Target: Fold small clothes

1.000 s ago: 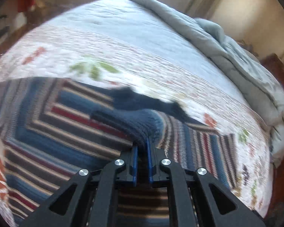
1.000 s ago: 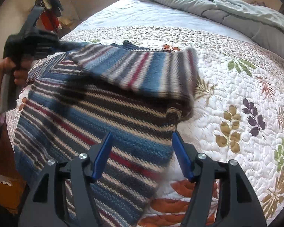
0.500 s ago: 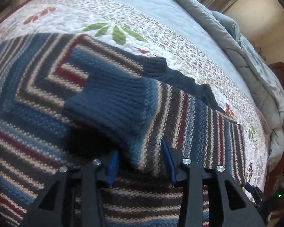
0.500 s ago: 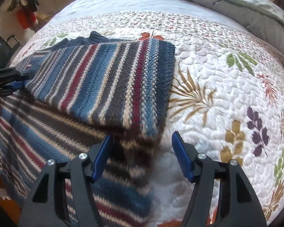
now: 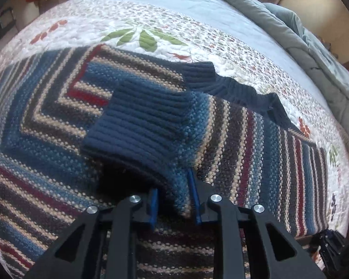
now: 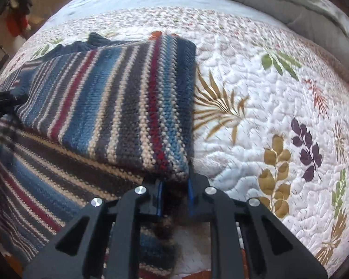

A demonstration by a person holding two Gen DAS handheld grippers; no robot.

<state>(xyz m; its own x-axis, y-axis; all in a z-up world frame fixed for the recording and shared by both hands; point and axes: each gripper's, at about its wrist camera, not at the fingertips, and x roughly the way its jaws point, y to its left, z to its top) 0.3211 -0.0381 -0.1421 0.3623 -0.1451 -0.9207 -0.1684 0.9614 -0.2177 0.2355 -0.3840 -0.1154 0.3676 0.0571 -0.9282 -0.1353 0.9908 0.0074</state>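
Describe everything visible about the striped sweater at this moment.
The striped sweater is a chunky knit in blue, grey, cream and dark red, with navy ribbed trim. It lies flat on the floral quilt, one sleeve folded across its body. The sleeve's cuff sits between the left gripper fingers; the right gripper straddles the folded edge.
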